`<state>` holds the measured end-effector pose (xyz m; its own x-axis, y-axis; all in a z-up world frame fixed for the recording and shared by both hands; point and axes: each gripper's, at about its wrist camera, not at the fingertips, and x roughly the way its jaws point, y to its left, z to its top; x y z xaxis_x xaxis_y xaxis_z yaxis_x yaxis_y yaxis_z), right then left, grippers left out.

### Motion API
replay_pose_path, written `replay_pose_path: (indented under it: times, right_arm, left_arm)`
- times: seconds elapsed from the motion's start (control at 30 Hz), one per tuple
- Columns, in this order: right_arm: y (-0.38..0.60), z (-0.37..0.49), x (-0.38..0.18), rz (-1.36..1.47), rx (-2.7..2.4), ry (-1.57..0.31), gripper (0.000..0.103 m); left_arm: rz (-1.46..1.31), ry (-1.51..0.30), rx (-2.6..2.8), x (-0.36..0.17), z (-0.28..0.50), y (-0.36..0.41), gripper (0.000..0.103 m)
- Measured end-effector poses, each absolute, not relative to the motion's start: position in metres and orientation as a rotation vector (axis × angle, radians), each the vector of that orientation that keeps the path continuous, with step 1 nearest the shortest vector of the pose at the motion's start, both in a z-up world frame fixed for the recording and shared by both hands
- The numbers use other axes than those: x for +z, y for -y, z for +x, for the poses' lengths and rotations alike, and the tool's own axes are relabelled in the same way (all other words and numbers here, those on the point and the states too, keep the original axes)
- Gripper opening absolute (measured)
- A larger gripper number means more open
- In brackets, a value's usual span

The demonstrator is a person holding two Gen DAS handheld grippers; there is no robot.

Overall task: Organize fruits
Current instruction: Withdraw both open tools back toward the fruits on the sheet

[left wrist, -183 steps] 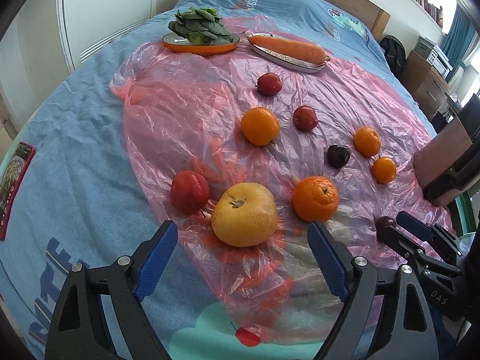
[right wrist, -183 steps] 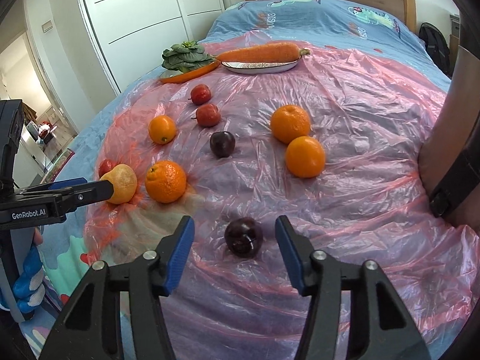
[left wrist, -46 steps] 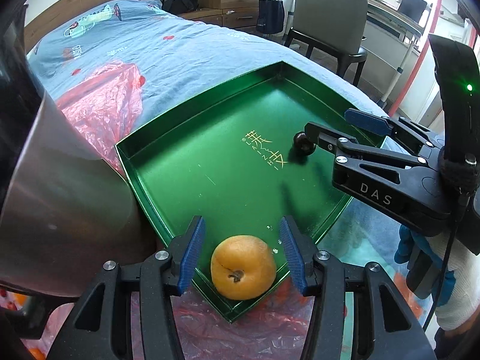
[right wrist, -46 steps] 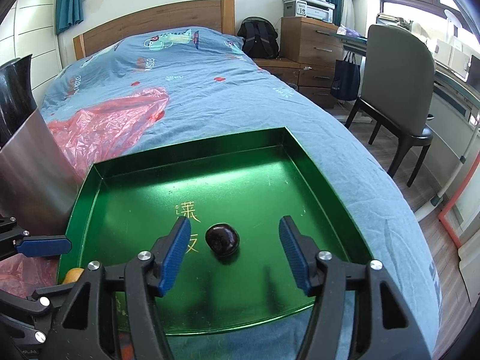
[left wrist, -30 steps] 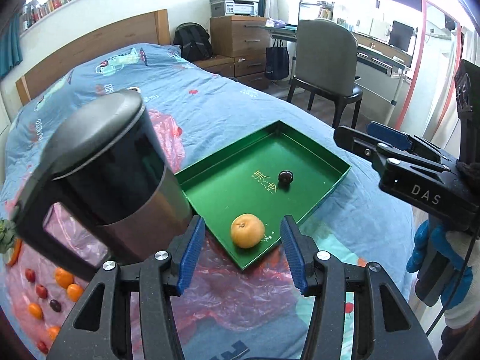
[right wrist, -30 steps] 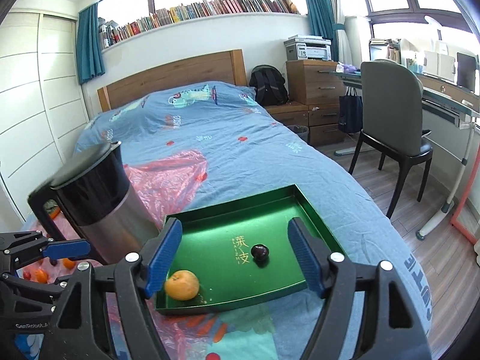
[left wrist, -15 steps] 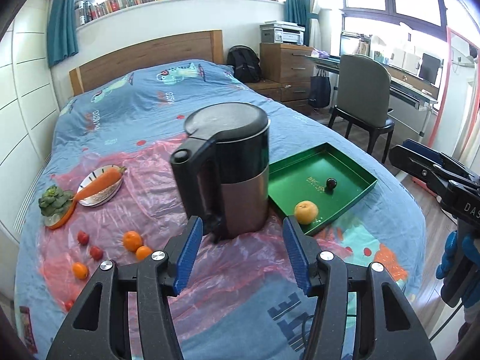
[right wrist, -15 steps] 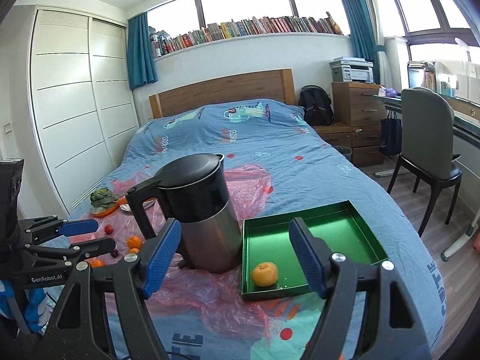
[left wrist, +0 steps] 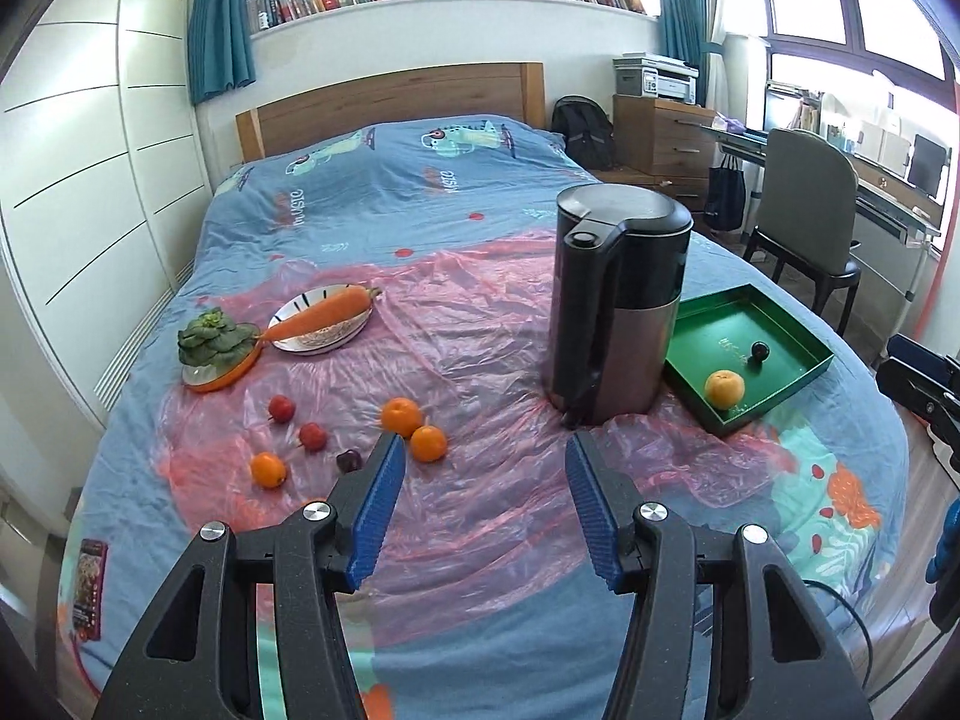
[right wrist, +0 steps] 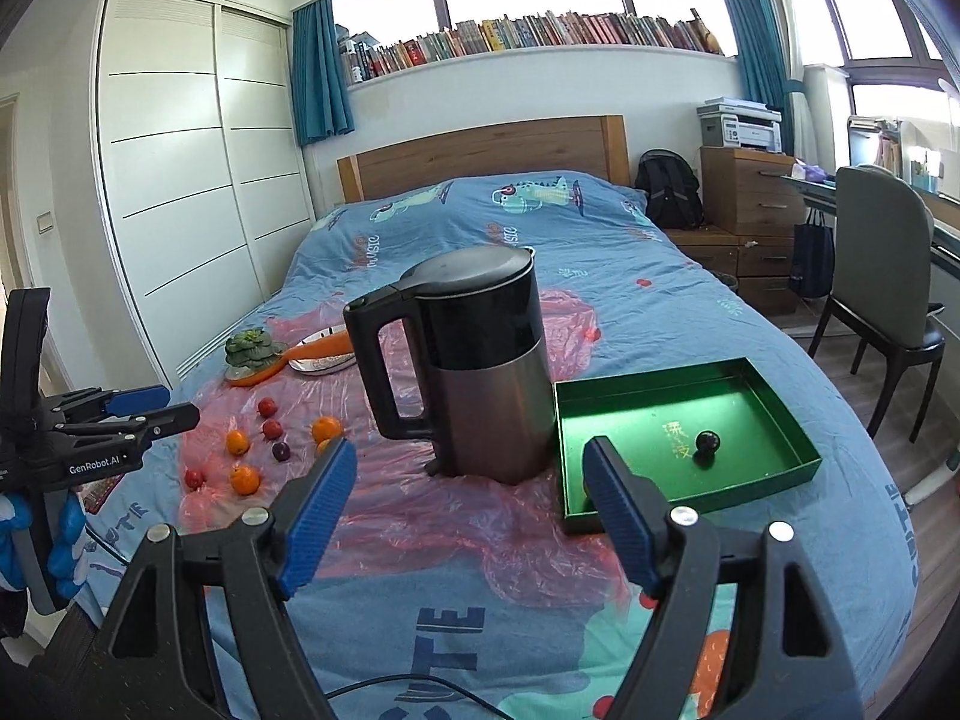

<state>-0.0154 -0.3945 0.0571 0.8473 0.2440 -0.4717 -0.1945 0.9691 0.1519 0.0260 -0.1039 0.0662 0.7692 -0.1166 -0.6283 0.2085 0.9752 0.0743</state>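
Both grippers empty above the bed.
Left gripper (left wrist: 480,504) and right gripper (right wrist: 471,507) gape wide, touching nothing; kettle (right wrist: 474,360) hides the carrot plate's (right wrist: 318,363) far side.

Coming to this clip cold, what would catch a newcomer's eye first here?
The tall black-and-steel kettle standing mid-bed on the pink plastic sheet. To its right, a green tray holds a yellow fruit and a dark plum; to its left, loose oranges lie scattered on the sheet.
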Motion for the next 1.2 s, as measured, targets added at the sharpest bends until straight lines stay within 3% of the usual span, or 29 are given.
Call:
replay_pose_path:
  times: [0.53,0.63,1.2]
  right_arm:
    - [0.327,-0.026,0.02,0.05,0.33,-0.624,0.103]
    - [0.311,-0.023,0.018,0.041,0.358,-0.632,0.103]
    - [0.231,0.017,-0.008,-0.029,0.489,-0.704,0.103]
  left_arm:
    - [0.04,-0.751,-0.029,0.029,0.005,-0.001,0.05]
    - [0.008,-0.757,0.019,0.023,0.003,-0.029,0.06]
    - [-0.117,-0.824,0.218,-0.02,0.002,-0.148,0.066]
